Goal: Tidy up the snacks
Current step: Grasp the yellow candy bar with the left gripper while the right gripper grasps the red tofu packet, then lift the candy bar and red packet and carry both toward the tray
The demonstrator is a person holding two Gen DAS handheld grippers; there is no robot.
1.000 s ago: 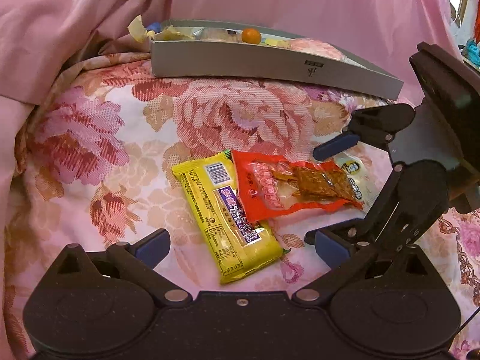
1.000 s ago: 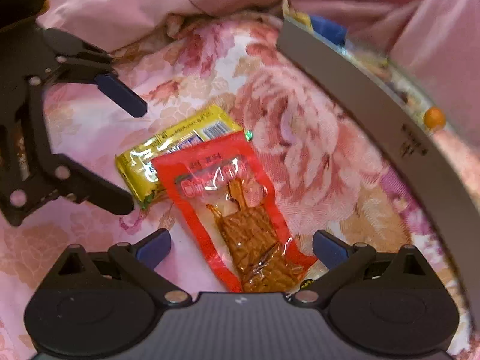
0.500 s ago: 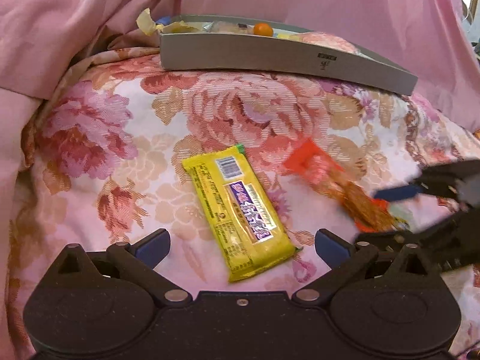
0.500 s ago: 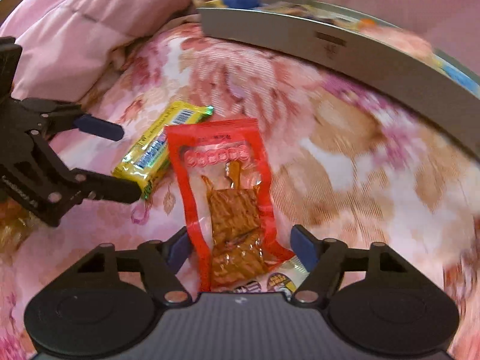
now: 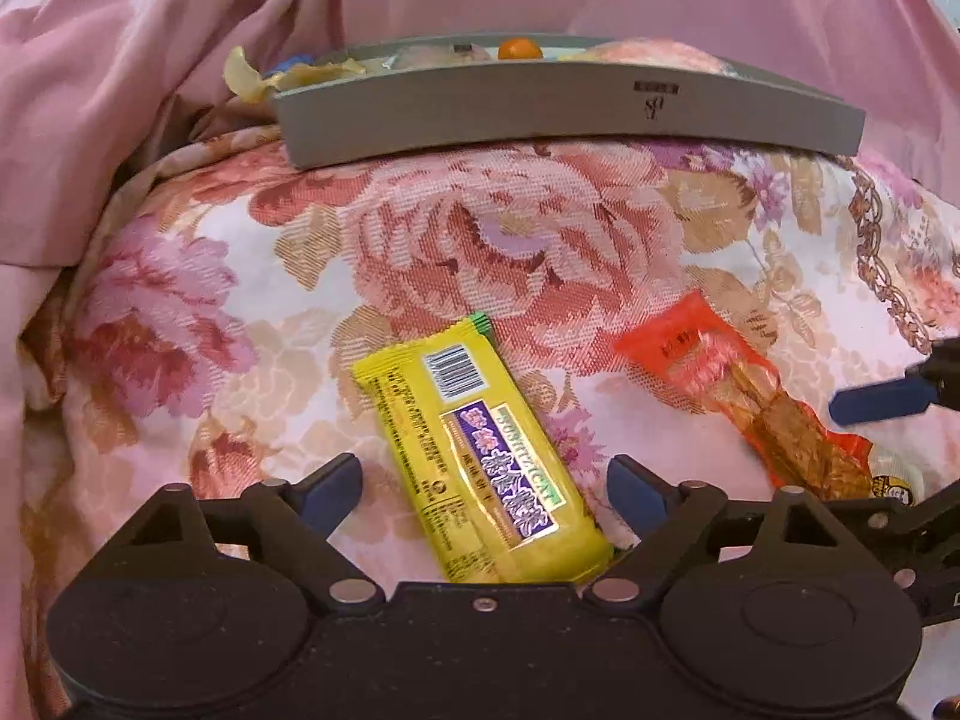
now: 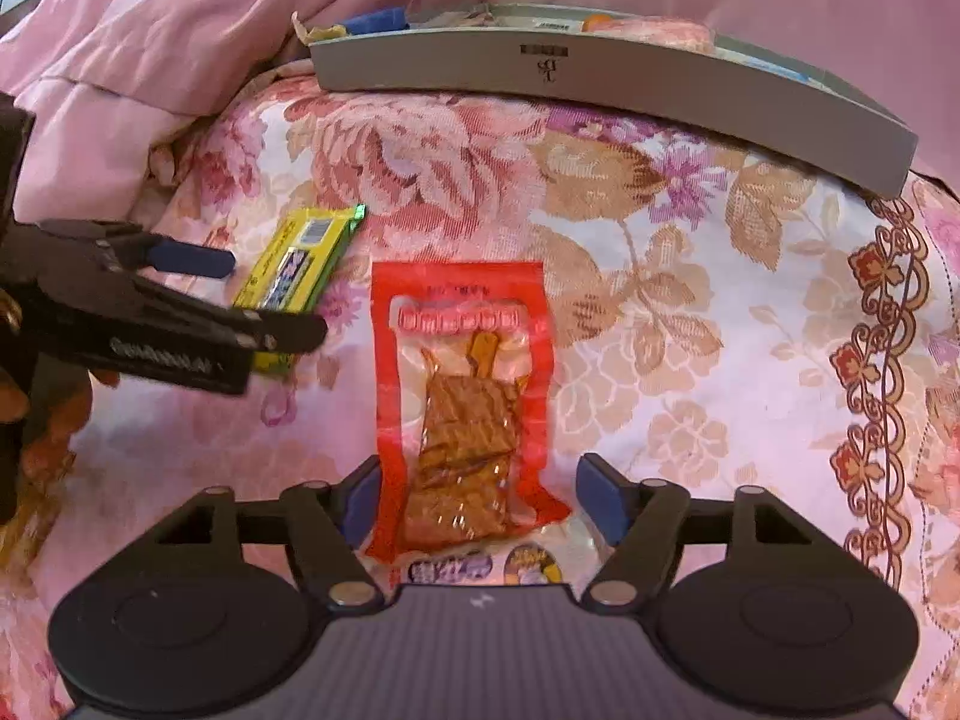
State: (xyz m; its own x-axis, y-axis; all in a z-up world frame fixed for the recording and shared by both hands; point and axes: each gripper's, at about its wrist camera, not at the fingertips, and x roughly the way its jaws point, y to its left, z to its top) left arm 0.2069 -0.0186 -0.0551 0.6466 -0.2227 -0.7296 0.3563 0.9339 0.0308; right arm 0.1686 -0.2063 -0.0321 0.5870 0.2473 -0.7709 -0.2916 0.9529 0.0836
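Observation:
A yellow snack bar (image 5: 480,456) lies on the flowered cover, and my left gripper (image 5: 483,489) straddles its near half. The jaws are closing, but both blue pads stand a little off the wrapper. A red packet of brown dried strips (image 6: 462,408) lies lengthwise between the fingers of my right gripper (image 6: 480,501). Those jaws are opening; the left pad is at the packet's edge and the right pad stands off it. In the left wrist view the red packet (image 5: 738,396) sits to the right, beside a blue fingertip (image 5: 876,402) of the right gripper. The right wrist view shows the left gripper (image 6: 252,294) over the yellow bar (image 6: 300,258).
A long grey tray (image 5: 570,114) with several snacks and an orange ball (image 5: 519,48) stands at the far edge of the flowered cover (image 6: 690,330). Pink bedding (image 5: 150,90) rises behind and to the left. A small white cartoon packet (image 6: 480,567) peeks out under the red one.
The red packet has slid right, off the yellow bar, with the right gripper, whose jaws narrowed around it. The left gripper has come lower over the yellow bar and its jaws have narrowed.

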